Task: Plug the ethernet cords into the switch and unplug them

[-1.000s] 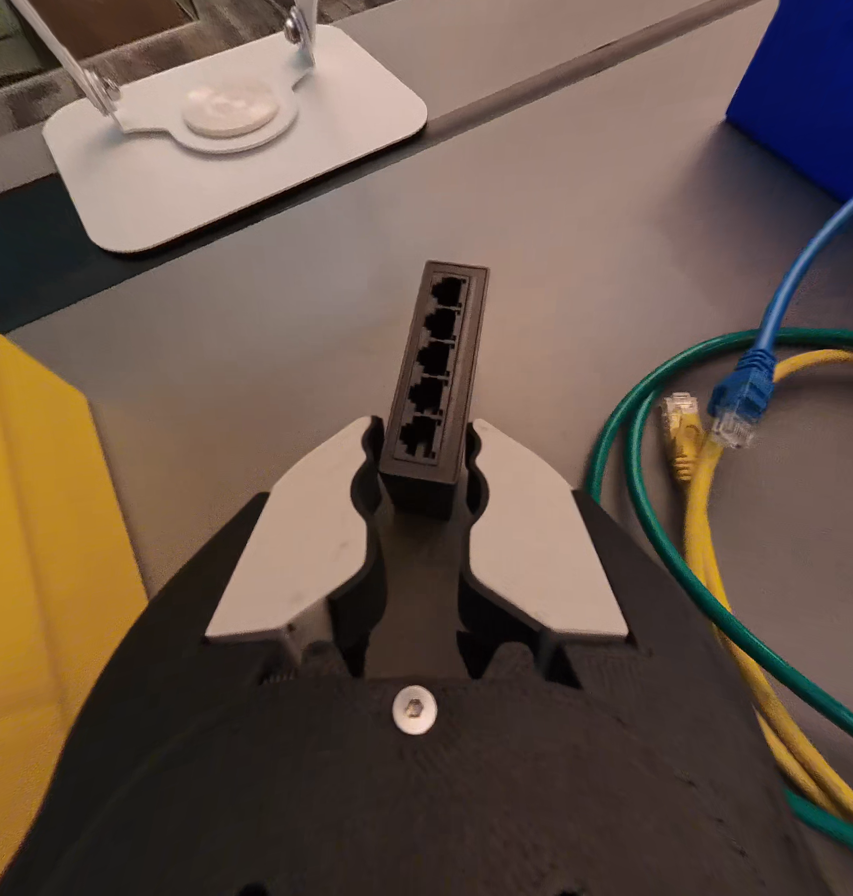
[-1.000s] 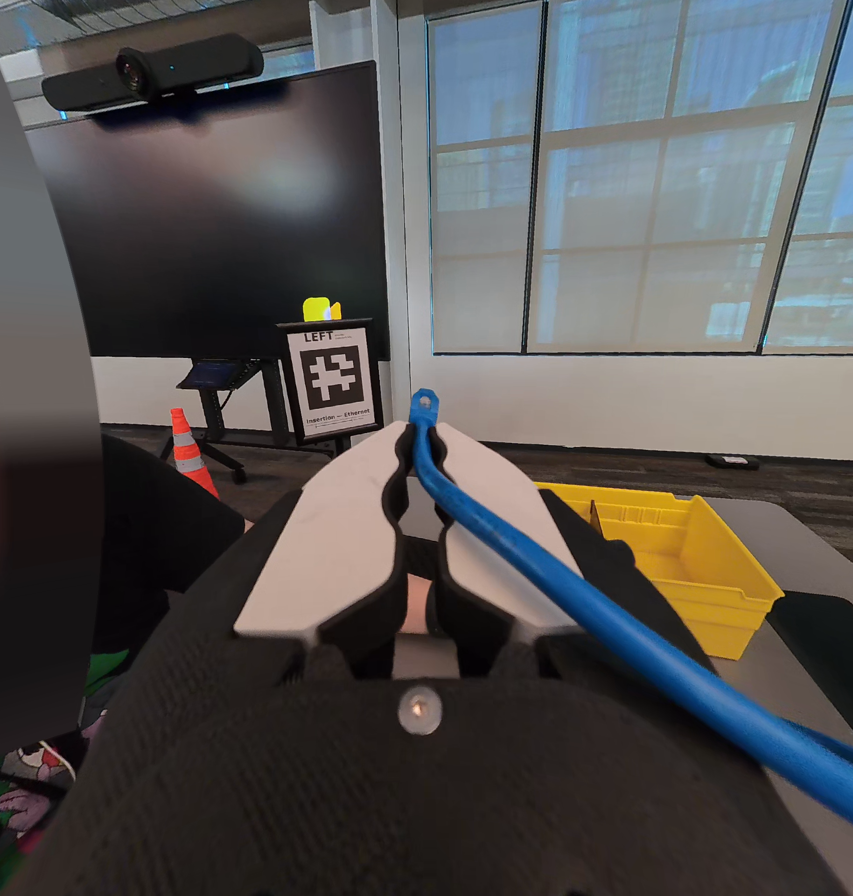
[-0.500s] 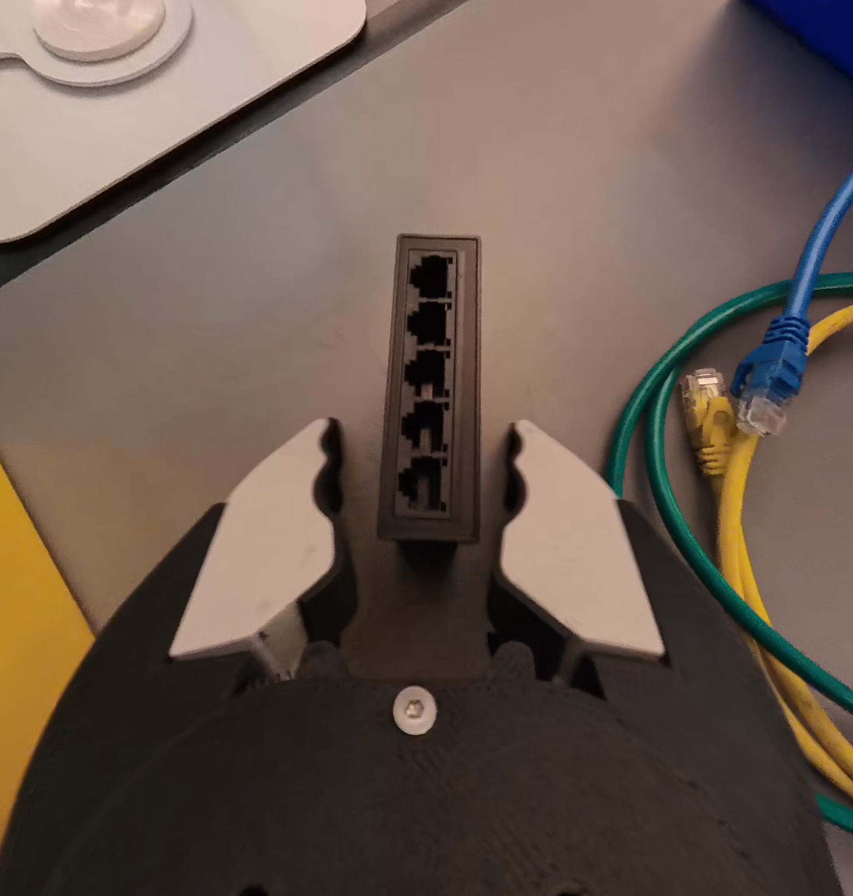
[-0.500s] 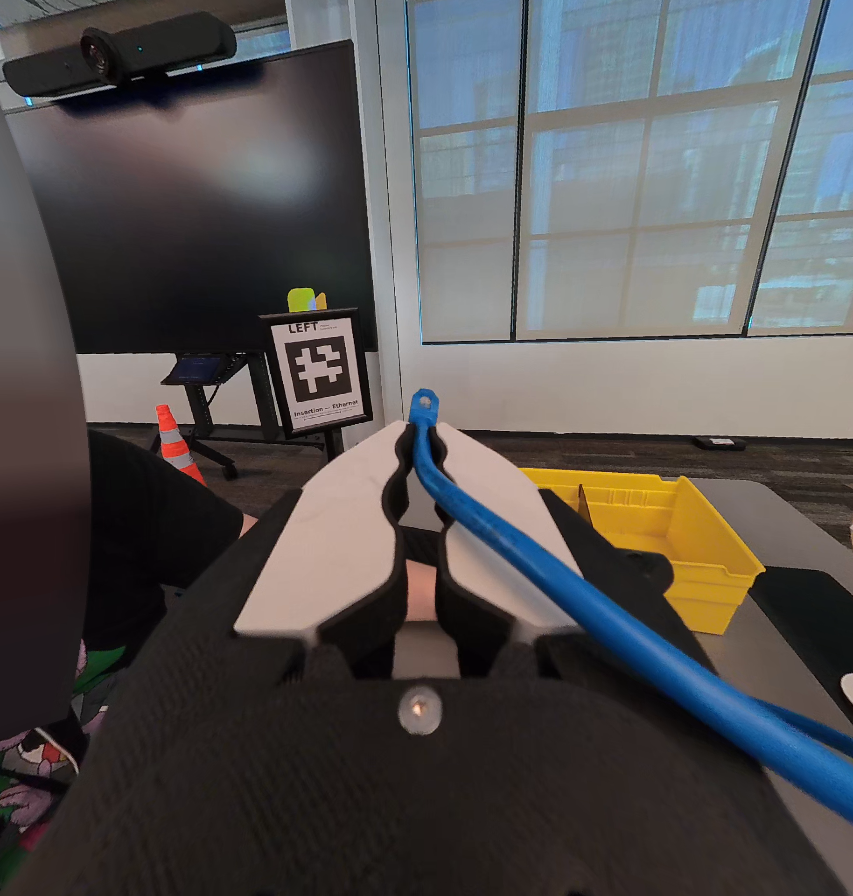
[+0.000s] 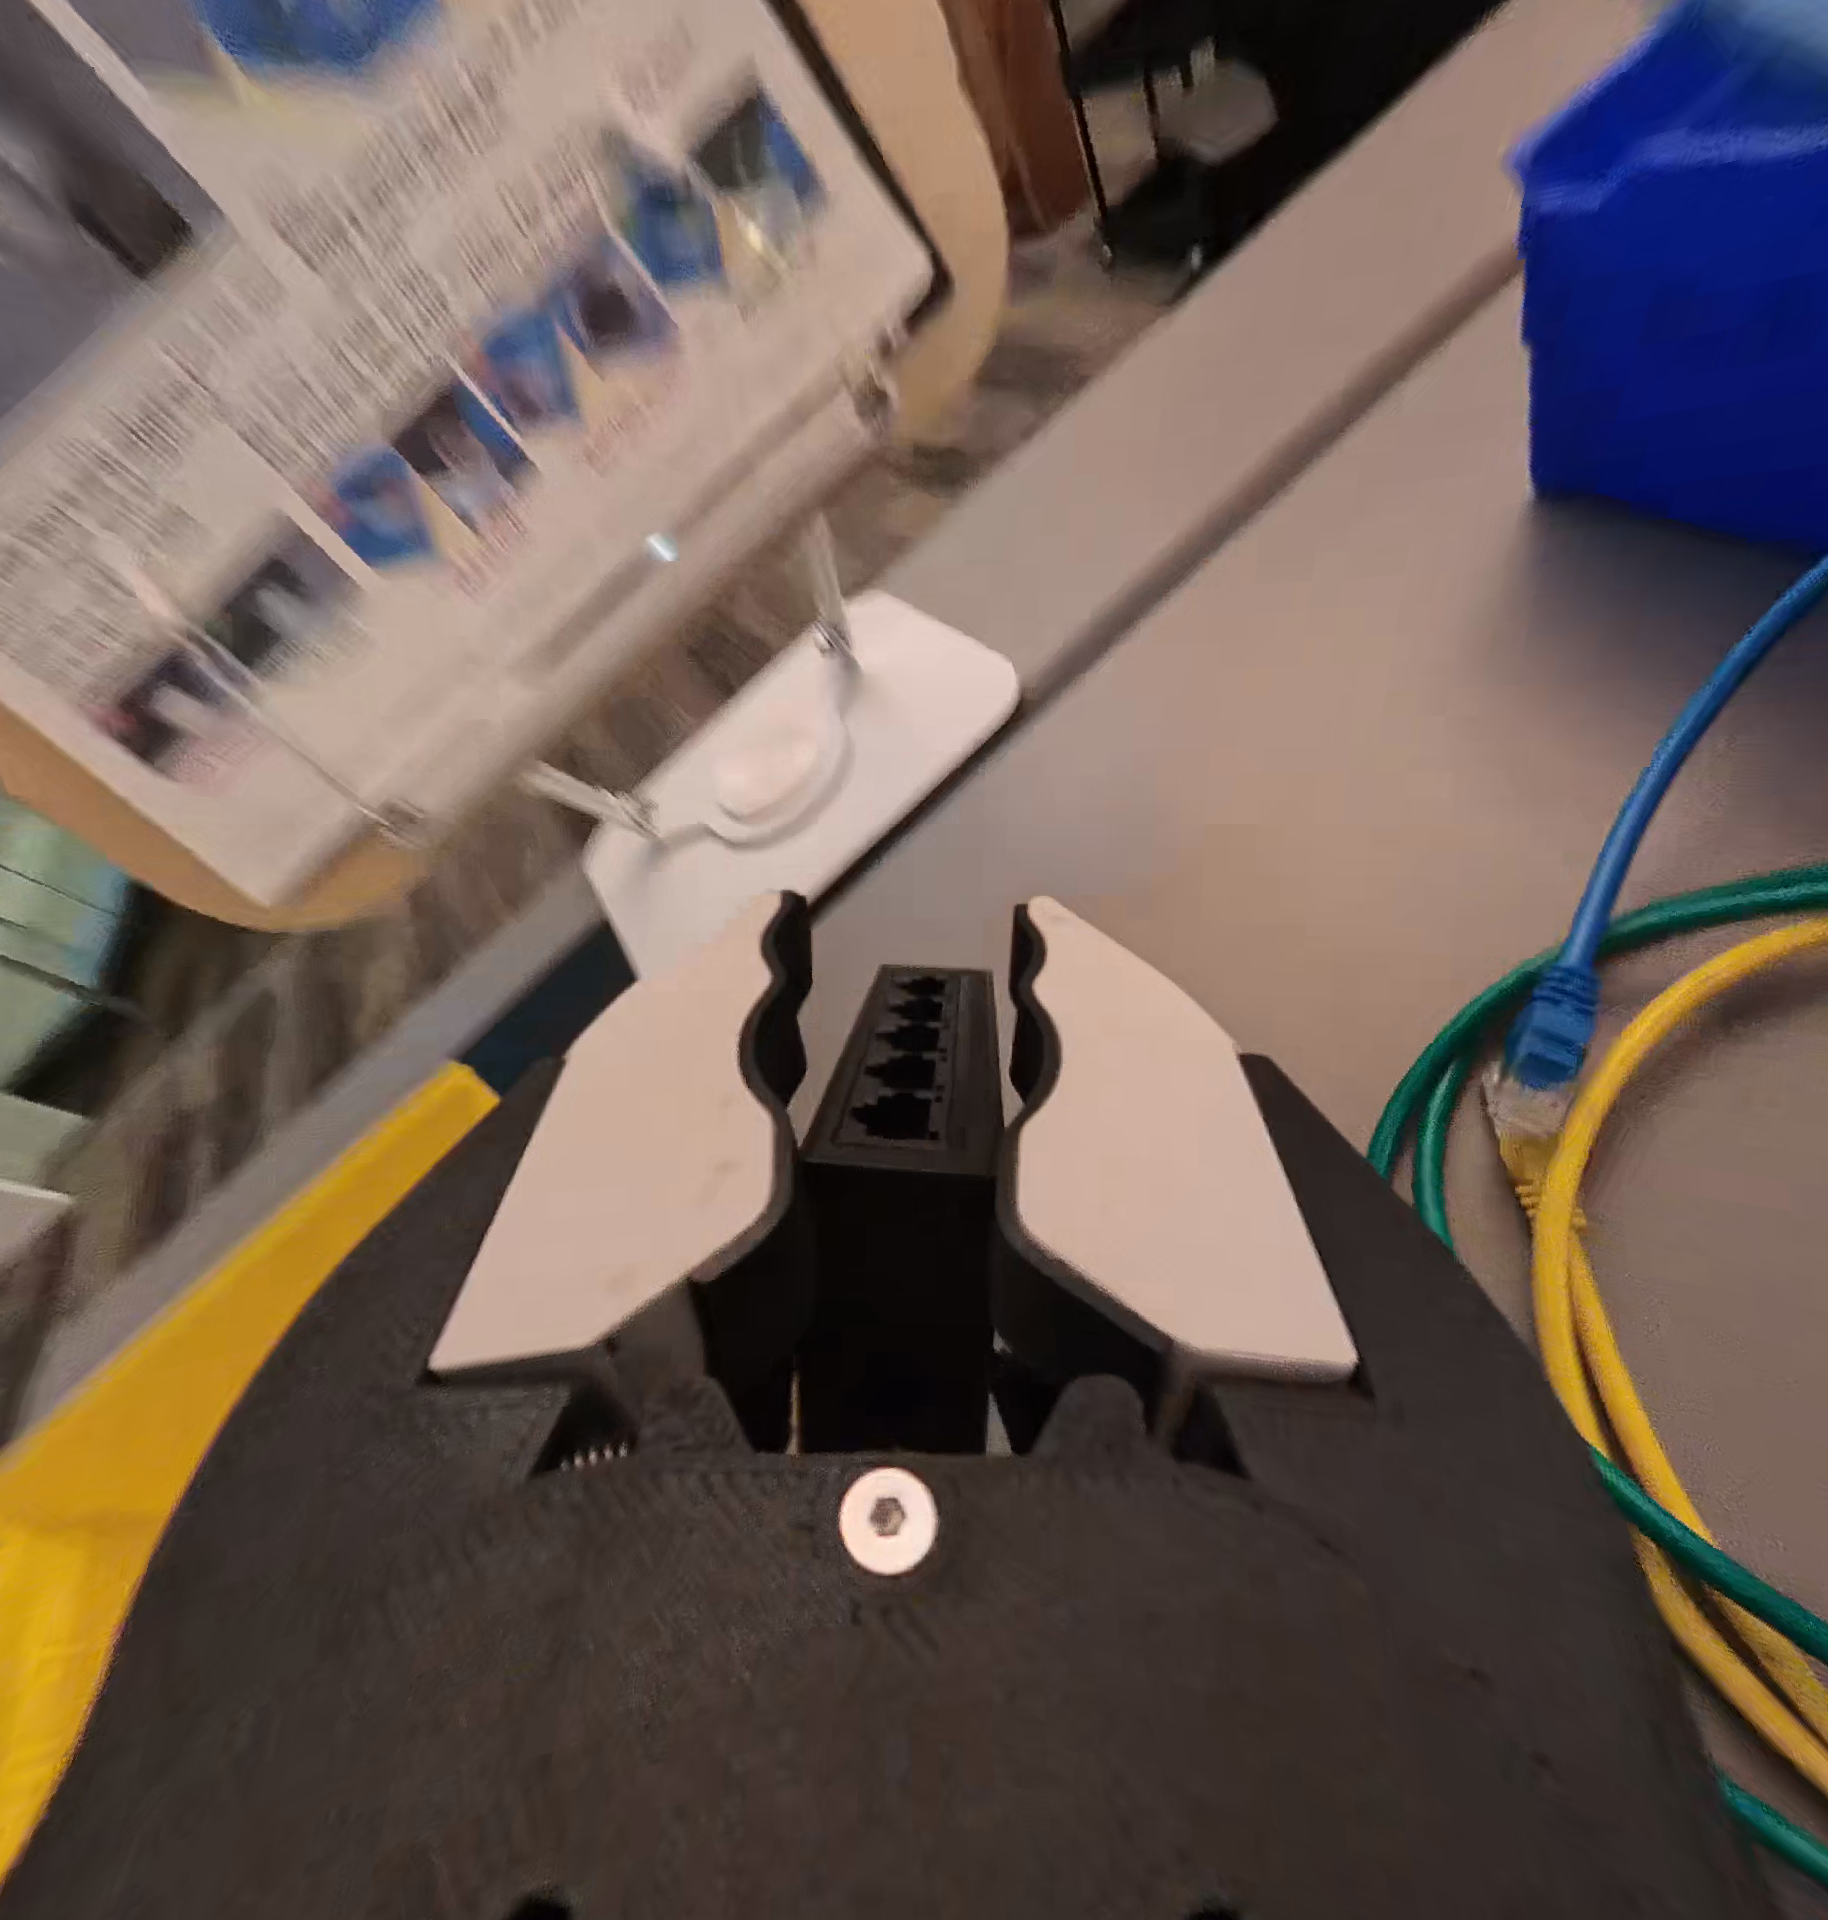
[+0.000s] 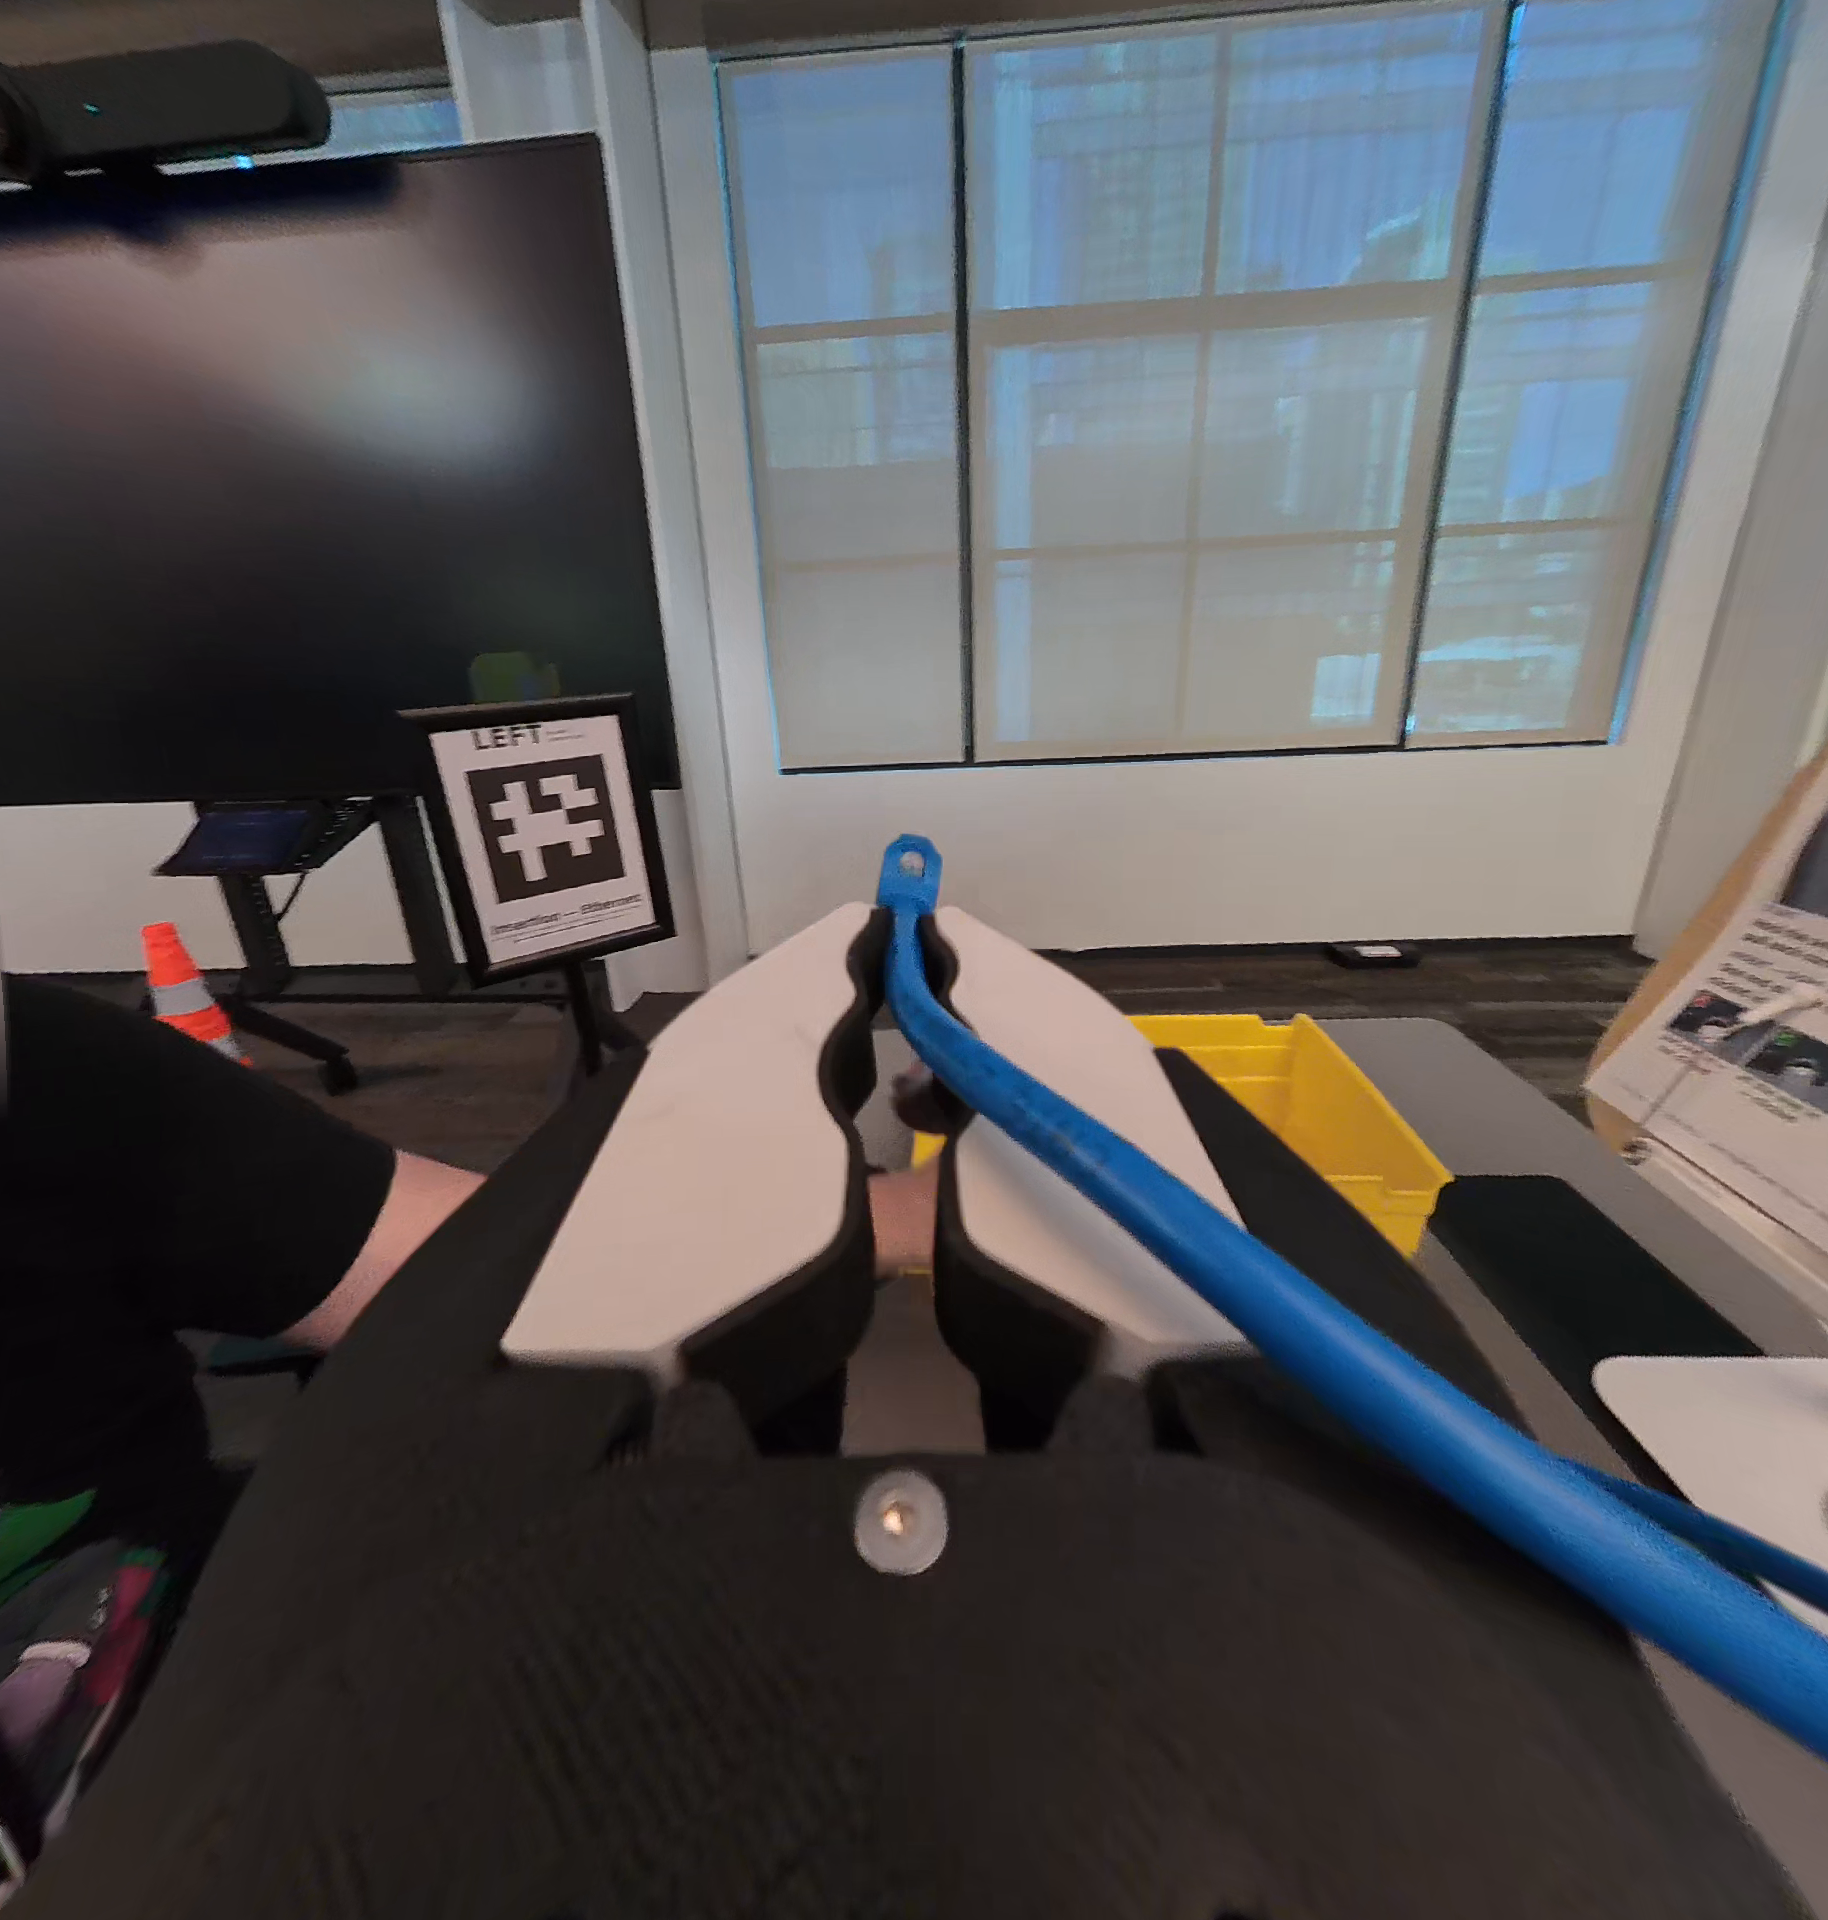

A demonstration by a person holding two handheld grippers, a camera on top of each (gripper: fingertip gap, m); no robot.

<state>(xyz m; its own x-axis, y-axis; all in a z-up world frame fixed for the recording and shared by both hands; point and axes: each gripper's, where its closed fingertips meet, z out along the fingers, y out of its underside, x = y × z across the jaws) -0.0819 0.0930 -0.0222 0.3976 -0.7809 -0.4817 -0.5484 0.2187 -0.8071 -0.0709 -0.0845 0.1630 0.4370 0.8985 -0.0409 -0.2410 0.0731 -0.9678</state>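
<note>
Between the left gripper (image 5: pixel 897 925) fingers sat the switch (image 5: pixel 915 1081), gripped, ports up | right gripper (image 6: pixel 902 914) pinched blue cord (image 6: pixel 1180 1174), its plug at 12 o'clock | tip: keep switch steady, line plug square with a port first

The black switch (image 5: pixel 905 1122) sits between the left gripper's (image 5: pixel 899 935) fingers, its row of five ports facing up and empty. The blue cord (image 6: pixel 1149 1174) is pinched in the right gripper (image 6: pixel 905 914); its other plug (image 5: pixel 1549 1029) lies beside the yellow cord's plug (image 5: pixel 1518 1117), within the green cord's (image 5: pixel 1429 1081) loop.
</note>
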